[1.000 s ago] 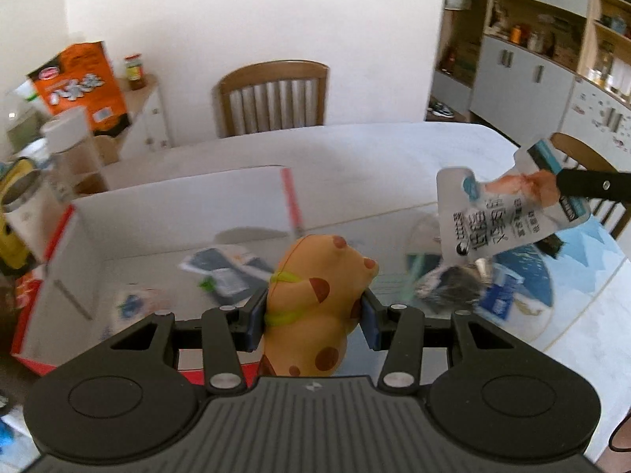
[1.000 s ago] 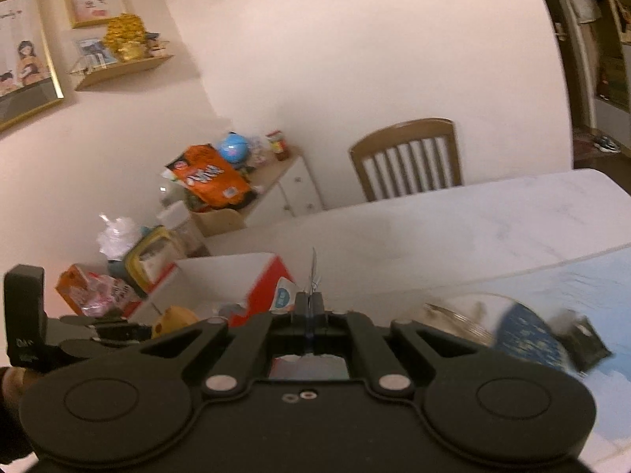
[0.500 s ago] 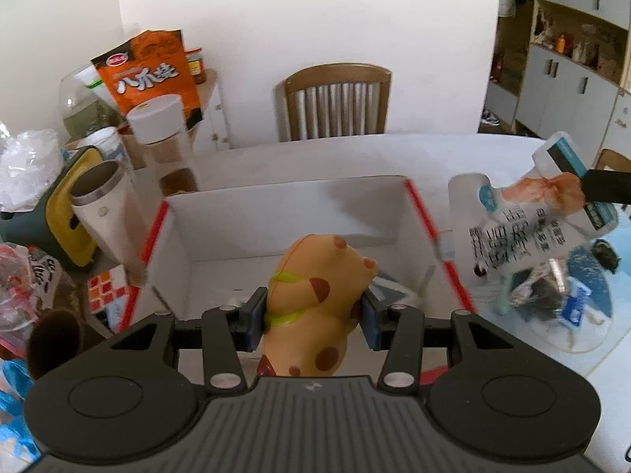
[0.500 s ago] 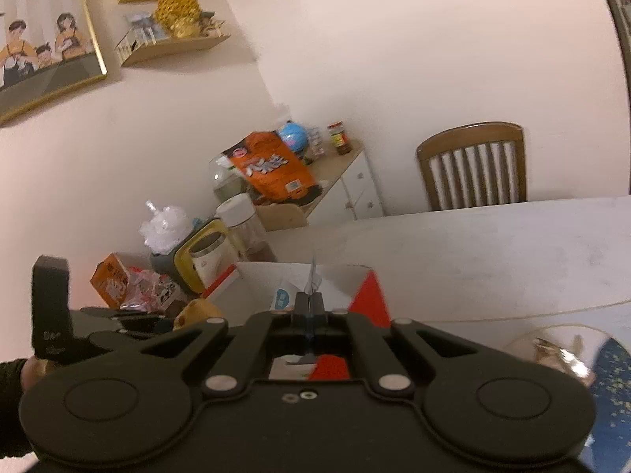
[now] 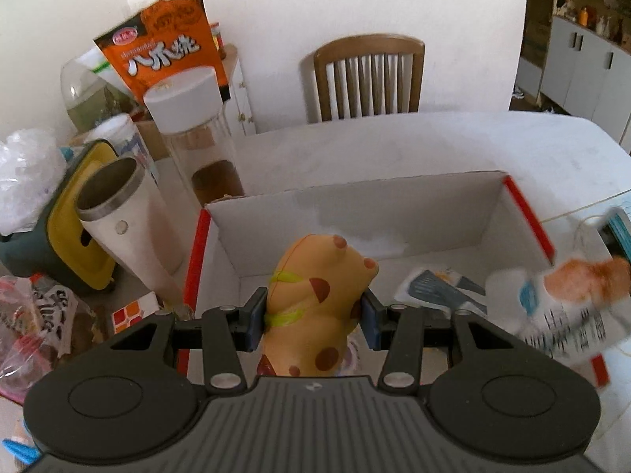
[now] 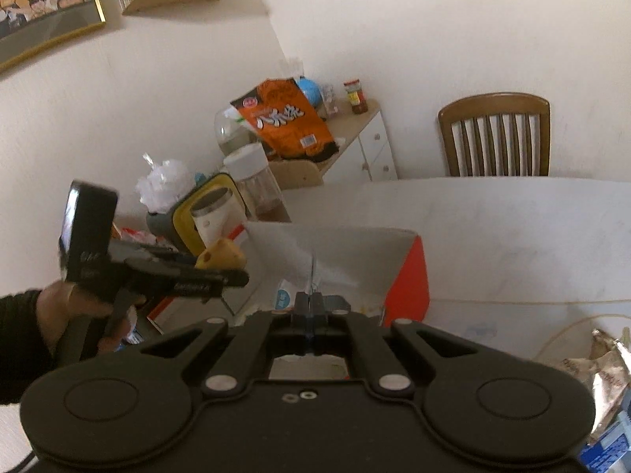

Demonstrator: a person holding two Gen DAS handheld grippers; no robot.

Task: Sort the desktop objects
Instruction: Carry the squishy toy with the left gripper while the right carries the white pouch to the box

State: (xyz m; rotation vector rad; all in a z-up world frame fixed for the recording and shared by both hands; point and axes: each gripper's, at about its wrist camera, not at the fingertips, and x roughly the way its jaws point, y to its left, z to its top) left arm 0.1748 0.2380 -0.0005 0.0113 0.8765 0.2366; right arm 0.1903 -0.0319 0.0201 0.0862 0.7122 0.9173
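Tongs status: left tongs (image 5: 313, 321) are clamped on the yellow spotted squishy toy (image 5: 315, 311), pads pressed into its sides at mid-body, so the soft body bulges above and below the grip. The toy is held above the near edge of the open white cardboard box (image 5: 394, 213) with red flaps, presumably lined up for a drop inside.

Right tongs (image 6: 311, 307) are fully clenched on a thin edge of the white snack pouch (image 5: 568, 311); only the pinched sliver is seen in the right wrist view. A flat film pack is best pinched at its edge, hence the tight closure. The pouch hangs at the box's right end, over the red flap.

One flat packet (image 5: 437, 287) is already lying on the box floor. Cup (image 5: 118, 216), lidded jar (image 5: 189, 126) and orange snack bag (image 5: 165, 47) are crowded left of the box on the counter (image 5: 394, 146), so clearance on that side is judged tight.
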